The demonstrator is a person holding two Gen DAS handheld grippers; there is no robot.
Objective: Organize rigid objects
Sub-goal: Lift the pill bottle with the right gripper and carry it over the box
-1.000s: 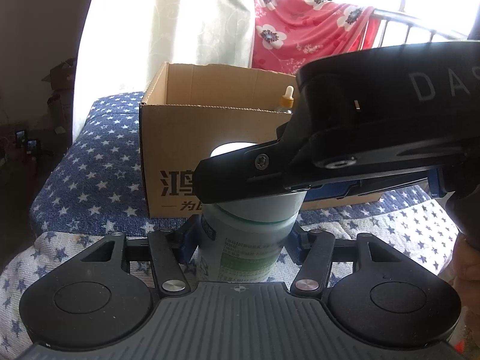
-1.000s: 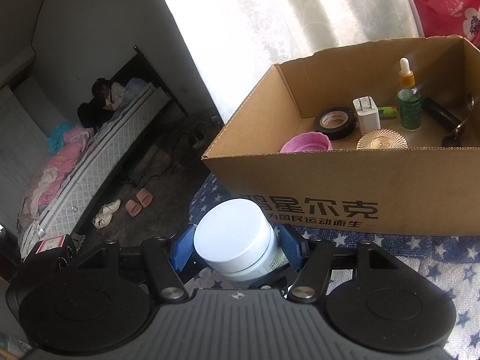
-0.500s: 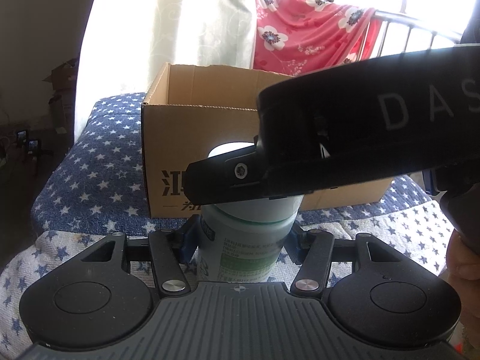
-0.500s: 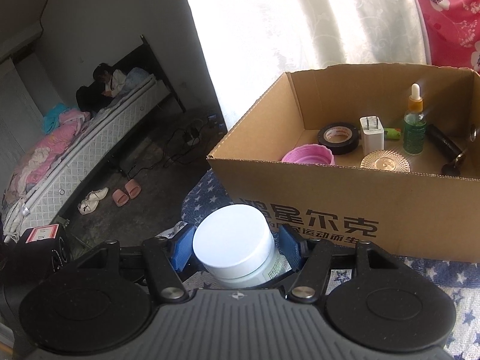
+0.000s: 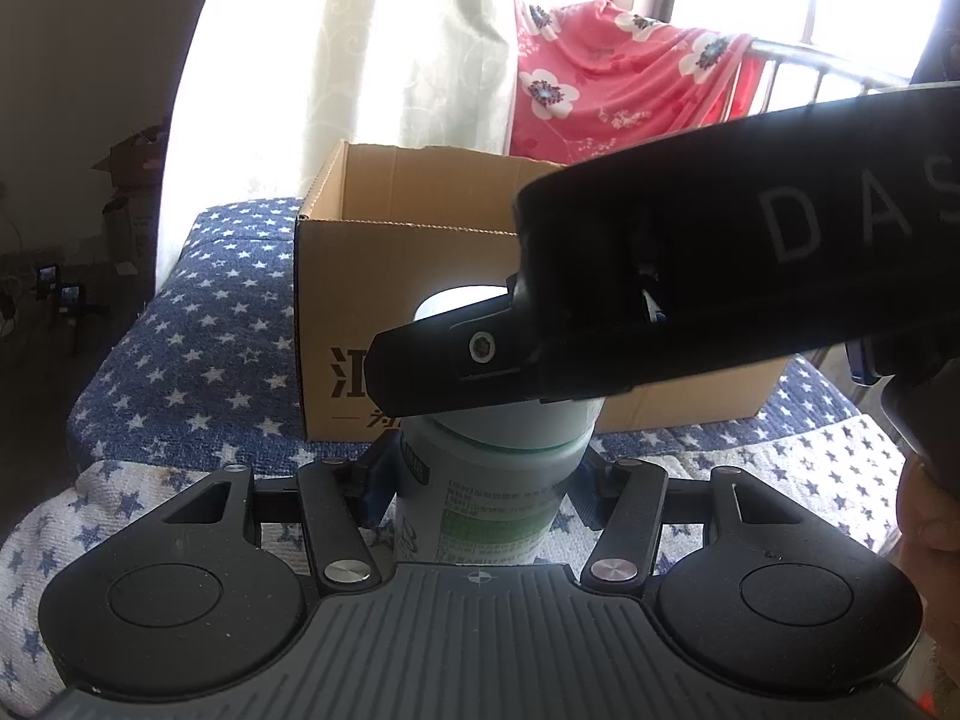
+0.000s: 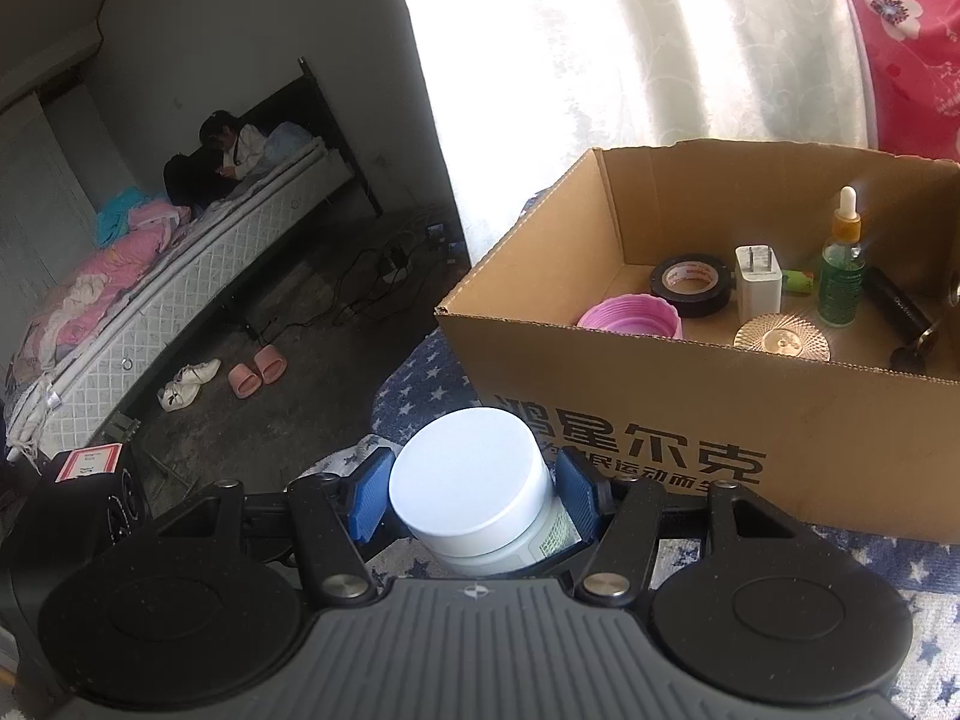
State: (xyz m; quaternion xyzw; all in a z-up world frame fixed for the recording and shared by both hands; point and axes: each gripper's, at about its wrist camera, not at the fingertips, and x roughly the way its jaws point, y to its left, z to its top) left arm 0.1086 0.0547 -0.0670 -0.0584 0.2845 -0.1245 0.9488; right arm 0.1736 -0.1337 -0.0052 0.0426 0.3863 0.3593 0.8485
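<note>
Jar (image 5: 498, 480) held two-handed before box (image 6: 690, 438).
My left gripper (image 5: 489, 480) clamps its body, right gripper (image 6: 474, 498) its lid; next I judge: release left, lift into box.

Daylight blows out the sheer white curtain (image 6: 630, 48) behind. The dim grey room corner (image 5: 72, 120) probably hides detail. Fisheye edges bend.

2 wrist cams; shared jar (image 5: 498, 480), box (image 6: 690, 438)

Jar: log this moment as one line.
jar | left tongs grip body | right tongs grip lid | box behind, partly filled
</note>
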